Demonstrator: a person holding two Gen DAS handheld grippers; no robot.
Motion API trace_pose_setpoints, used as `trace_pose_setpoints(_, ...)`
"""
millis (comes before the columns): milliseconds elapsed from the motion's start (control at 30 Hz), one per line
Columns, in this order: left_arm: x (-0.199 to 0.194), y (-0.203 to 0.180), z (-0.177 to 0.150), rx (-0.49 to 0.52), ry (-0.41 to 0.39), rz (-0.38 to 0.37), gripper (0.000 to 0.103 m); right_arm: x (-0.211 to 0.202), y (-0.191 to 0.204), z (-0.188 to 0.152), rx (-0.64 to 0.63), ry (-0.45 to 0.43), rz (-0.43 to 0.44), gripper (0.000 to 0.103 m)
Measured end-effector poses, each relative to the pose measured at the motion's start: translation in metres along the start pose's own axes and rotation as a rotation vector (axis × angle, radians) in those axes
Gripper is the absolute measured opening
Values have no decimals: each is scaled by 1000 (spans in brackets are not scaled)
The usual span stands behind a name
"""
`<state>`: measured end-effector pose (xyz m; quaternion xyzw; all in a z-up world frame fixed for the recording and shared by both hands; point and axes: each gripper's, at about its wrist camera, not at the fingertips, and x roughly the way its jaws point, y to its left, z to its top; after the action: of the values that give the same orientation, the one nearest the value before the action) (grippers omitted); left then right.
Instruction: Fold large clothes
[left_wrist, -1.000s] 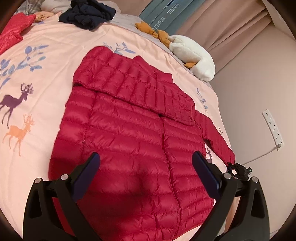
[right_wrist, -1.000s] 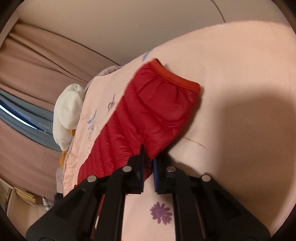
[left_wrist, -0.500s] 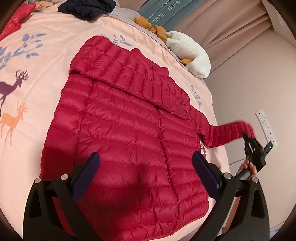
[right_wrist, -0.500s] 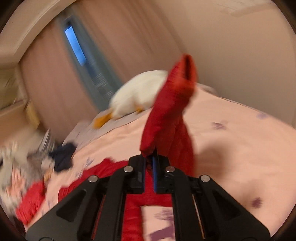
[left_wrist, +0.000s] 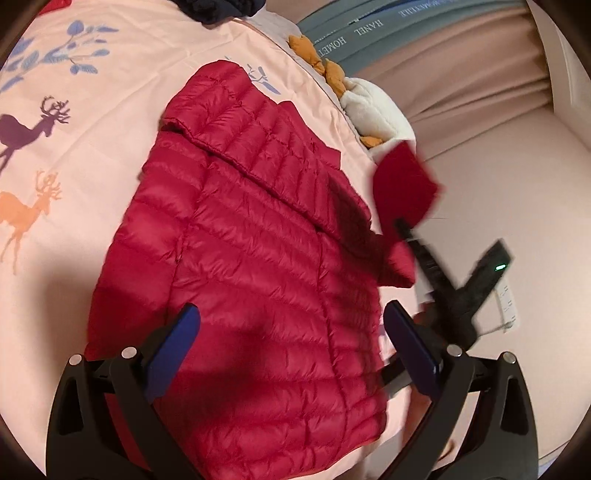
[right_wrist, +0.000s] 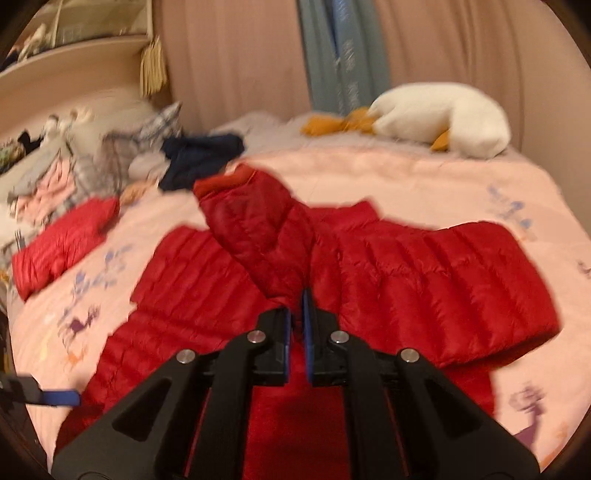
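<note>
So your right gripper (right_wrist: 297, 314) is clamped tight on one sleeve (right_wrist: 255, 229) of the puffy red quilted down jacket (left_wrist: 251, 266), holding it up over the jacket's body. That jacket lies flat on the pink deer-print bedspread (left_wrist: 74, 155). Your left gripper (left_wrist: 291, 332) hovers above the hem, fingers spread wide, gripping nothing.

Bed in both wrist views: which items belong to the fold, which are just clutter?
In the job:
red puffer jacket
its sleeve, pinched in the right gripper
left gripper, open

Lying about:
white goose plush
navy garment
folded red jacket
plaid pillow
</note>
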<state>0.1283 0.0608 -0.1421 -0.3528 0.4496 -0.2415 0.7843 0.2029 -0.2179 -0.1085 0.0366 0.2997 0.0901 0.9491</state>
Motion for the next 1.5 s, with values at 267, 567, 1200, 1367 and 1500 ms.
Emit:
trace_pose_setpoints(267, 24, -5, 23, -43, 22, -68, 100, 29, 18, -21, -10, 132, 43, 40)
trace_pose_setpoints(567, 71, -33, 67, -50, 54, -172, 100, -49, -17, -40, 58, 38, 104, 61)
trace_pose_setpoints(1200, 149, -33, 89, -113, 61, -72, 41, -139, -99, -96, 276, -65, 49, 63)
trace_pose_setpoints(1367, 164, -32, 93, -147, 88, -52, 19, -151, -106, -98, 292, -91, 36, 63)
trace_pose_setpoints(1500, 167, -38, 95, -133, 71, -40, 7, -156, -111, -100, 299, -92, 18, 63)
